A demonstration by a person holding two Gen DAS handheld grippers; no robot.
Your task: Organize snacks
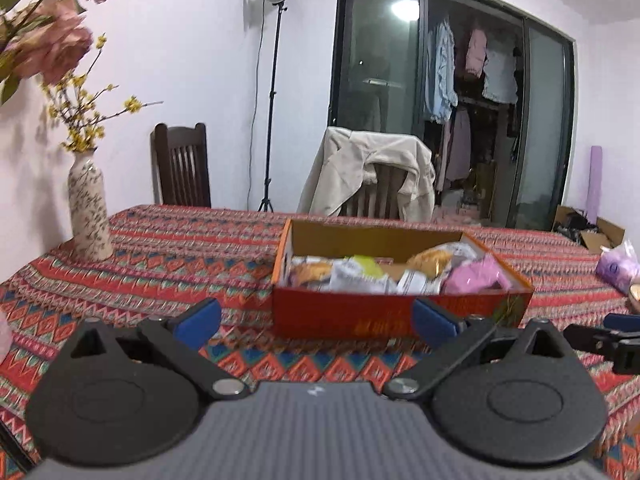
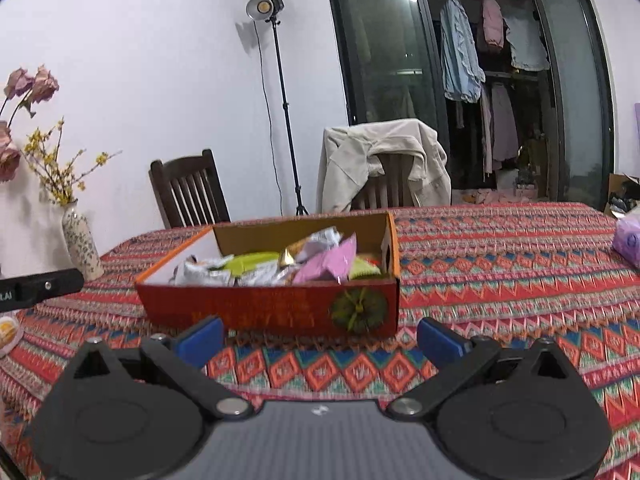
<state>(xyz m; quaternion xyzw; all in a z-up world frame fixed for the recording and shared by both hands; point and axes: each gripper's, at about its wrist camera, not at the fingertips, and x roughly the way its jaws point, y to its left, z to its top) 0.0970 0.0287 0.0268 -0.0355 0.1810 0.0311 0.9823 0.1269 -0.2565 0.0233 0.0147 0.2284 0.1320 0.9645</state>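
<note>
In the left wrist view, the left gripper [image 1: 316, 322] stands wide and empty at the bottom of the frame. The red box [image 1: 384, 312] sits just above it in mid-frame, a little right of centre, its long side running left to right. Wrapped snacks [image 1: 360, 272] fill it in a loose heap: white, yellow, pink. A purple packet [image 1: 618, 270] lies at the right edge.

In the right wrist view, the right gripper [image 2: 318, 340] is also spread wide, holding nothing. The box sits just above, slightly left. Both grippers look about equally near.

purple packet [image 2: 628, 240] cut by the right edge, snack print in the red box [image 2: 276, 304] too blurred to read
</note>
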